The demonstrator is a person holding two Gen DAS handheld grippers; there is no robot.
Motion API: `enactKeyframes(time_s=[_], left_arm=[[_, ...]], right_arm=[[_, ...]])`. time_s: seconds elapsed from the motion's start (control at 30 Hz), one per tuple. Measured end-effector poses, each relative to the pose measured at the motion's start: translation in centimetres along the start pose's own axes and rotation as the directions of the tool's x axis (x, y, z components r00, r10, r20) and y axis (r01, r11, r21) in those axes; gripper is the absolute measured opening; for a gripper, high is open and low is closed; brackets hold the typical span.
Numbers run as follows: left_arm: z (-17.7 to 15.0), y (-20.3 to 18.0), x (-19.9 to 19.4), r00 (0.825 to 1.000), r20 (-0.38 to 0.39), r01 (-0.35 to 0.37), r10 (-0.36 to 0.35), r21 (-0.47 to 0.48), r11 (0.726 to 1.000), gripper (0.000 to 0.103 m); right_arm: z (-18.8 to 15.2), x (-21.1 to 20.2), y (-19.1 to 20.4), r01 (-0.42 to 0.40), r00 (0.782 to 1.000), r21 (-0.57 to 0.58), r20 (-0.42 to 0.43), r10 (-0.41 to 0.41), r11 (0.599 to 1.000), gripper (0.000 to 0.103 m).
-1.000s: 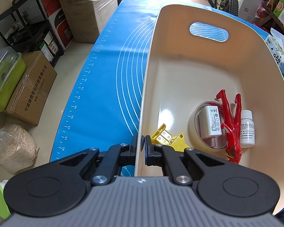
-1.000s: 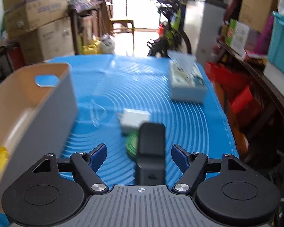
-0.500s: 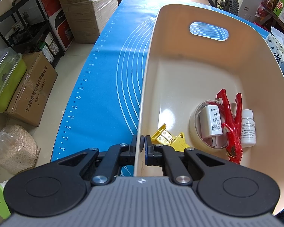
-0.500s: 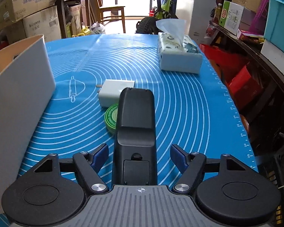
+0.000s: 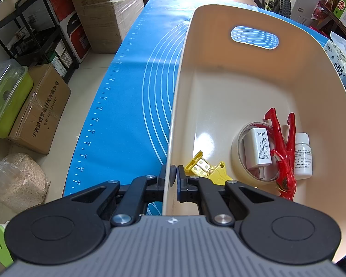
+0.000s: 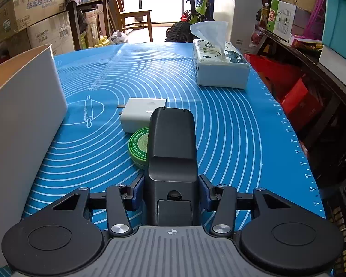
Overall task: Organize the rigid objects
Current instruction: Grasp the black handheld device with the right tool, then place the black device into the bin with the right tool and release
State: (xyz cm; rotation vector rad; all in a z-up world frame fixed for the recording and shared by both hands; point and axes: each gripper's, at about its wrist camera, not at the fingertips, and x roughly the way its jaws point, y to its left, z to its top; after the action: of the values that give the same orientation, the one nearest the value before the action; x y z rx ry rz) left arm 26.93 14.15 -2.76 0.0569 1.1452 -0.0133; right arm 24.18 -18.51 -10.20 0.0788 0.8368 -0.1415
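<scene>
While the left tool (image 5: 174, 177) pinches the basket rim (image 5: 173, 124), the right tool (image 6: 171, 192), just closing, clamps a black device (image 6: 171, 152) beside an "OINTMENT" tin (image 6: 138, 147).

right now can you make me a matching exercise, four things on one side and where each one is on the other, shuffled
Things:
1. red clip
2. tin
3. tissue box
4. black device

Places:
A. between the right gripper's jaws
B. far right on the mat
C. inside the bin
D. on the mat beside the white adapter

Pairs: 1-C, 2-D, 3-B, 4-A
</scene>
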Motion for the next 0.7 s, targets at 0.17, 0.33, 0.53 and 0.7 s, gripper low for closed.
enactKeyframes(time_s=[0.17, 0.33, 0.53, 0.7], left_arm=[[0.0, 0.0, 0.0, 1.0, 0.0, 0.001, -0.001, -0.001, 1.0, 0.008], [0.0, 0.0, 0.0, 1.0, 0.0, 0.001, -0.001, 0.0, 1.0, 0.008], [0.0, 0.0, 0.0, 1.0, 0.0, 0.001, -0.001, 0.0, 1.0, 0.008], [0.0, 0.0, 0.0, 1.0, 0.0, 0.004, -0.004, -0.002, 1.0, 0.008]], right_arm=[[-0.2, -0.6, 0.3, 0.028, 0.999, -0.012, 0.022, -0.027, 1.0, 0.054], [0.6, -2.0, 0.2, 0.026, 0.998, -0.018, 0.049, -0.025, 1.0, 0.054], [1.8, -3.5, 0.6, 0.018, 0.997, -0.03, 0.077, -0.016, 0.999, 0.054], [3.2, -5.3, 1.9, -0.011, 0.992, -0.048, 0.122, 0.017, 0.999, 0.054]])
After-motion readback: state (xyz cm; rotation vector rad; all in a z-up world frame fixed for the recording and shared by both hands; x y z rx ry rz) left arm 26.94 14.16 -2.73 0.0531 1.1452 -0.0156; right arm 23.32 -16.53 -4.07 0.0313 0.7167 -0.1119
